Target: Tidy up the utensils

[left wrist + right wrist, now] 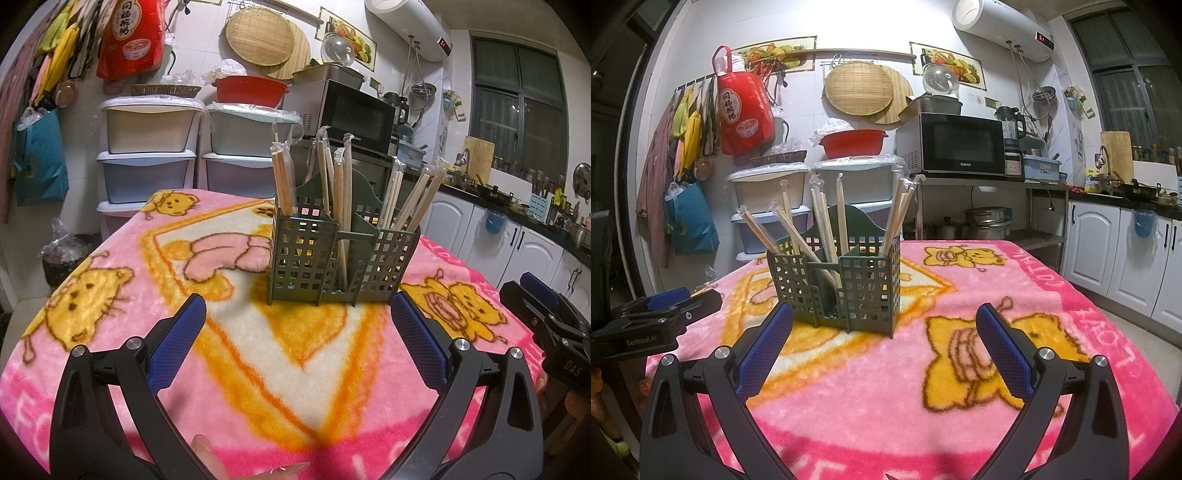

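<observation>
Left wrist view: my left gripper (295,339) has its blue pads spread wide, nothing between them, above the pink cartoon blanket (110,332) that covers the table. Green lattice utensil holder (340,254) stands upright on the blanket just ahead, apart from both pads. Wrapped chopsticks (343,184) stand in its compartments, some leaning outward to the right. My right gripper (539,310) shows at the right edge, off to the side of the holder; from the right wrist view its pads (764,350) are spread apart too, empty. In that view the holder sits ahead and a bit left, with the left gripper's tip at the left edge, near the table corner. Microwave (960,146) on a shelf behind.
</observation>
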A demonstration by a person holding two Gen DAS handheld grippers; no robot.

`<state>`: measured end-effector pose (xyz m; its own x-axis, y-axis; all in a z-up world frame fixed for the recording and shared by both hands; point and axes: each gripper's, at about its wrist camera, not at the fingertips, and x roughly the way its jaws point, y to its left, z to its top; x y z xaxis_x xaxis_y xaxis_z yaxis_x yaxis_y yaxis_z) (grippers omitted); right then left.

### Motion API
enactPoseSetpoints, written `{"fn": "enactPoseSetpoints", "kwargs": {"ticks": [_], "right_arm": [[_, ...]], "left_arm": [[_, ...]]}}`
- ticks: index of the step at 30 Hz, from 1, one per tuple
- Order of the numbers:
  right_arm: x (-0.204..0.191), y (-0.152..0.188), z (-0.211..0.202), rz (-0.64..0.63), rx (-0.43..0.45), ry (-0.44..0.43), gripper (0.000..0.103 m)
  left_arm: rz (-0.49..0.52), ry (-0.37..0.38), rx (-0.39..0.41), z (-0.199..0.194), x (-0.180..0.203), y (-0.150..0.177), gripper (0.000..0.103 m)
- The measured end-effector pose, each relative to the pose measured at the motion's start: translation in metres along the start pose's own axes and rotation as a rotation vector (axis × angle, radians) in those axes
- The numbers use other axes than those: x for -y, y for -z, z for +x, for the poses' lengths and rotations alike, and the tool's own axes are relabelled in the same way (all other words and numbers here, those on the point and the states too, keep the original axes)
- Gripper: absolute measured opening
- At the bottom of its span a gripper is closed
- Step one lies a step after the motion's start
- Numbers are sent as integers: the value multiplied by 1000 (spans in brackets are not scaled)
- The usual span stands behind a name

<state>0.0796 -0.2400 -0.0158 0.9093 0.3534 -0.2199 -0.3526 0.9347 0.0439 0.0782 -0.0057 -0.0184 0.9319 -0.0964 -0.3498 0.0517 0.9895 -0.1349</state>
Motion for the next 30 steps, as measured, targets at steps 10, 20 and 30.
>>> {"fn": "enactPoseSetpoints", "kwargs": {"ticks": [10, 20, 30], "right_arm": [[2, -1, -2, 3, 4, 6, 97], [9, -5, -6, 27, -14, 35, 96], [106, -21, 62, 82, -395, 314, 96]], "left_arm": [[-2, 21, 17, -2, 0, 0, 92], [-46, 23, -15, 0, -7, -1, 92], [-162, -318, -286, 46, -127, -22, 92]]}}
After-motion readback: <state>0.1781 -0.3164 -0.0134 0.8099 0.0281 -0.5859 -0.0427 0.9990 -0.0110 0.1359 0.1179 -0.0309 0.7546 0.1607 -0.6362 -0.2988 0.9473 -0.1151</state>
